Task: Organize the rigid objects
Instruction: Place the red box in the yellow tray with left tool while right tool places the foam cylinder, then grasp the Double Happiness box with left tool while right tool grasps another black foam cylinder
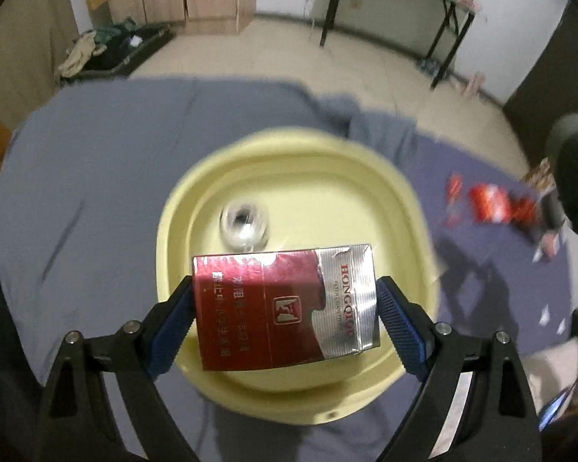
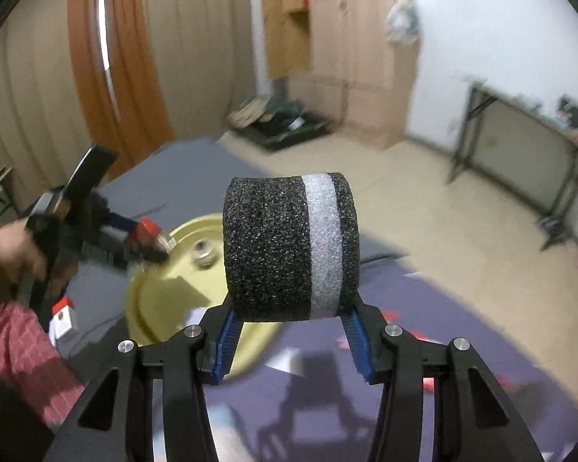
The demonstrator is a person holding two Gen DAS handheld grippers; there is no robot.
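**2 tools loaded above the yellow basin**

Both of my tools carry something; the left tool (image 1: 285, 308) is clamped on a red and silver cigarette pack (image 1: 285, 308), its blue pads pressing the pack's 2 short ends, and the pack hangs flat-faced over the near part of the yellow basin (image 1: 404, 208); inside the basin I see 1 small clear glass jar (image 1: 244, 223), blurred, lying apart from the pack; the basin sits on a blue-grey sheet (image 1: 96, 177) spread over the floor; red packets (image 1: 489, 202) lie on the sheet to the right, well apart from the basin. My right tool (image 2: 291, 319) grips a black foam cylinder (image 2: 273, 246) with 1 white band, lying sideways between the pads, held above the sheet just beside the basin's rim; from this wrist I also see the other tool with its pack over the basin's far edge, and a hand (image 2: 15, 246) on its handle.
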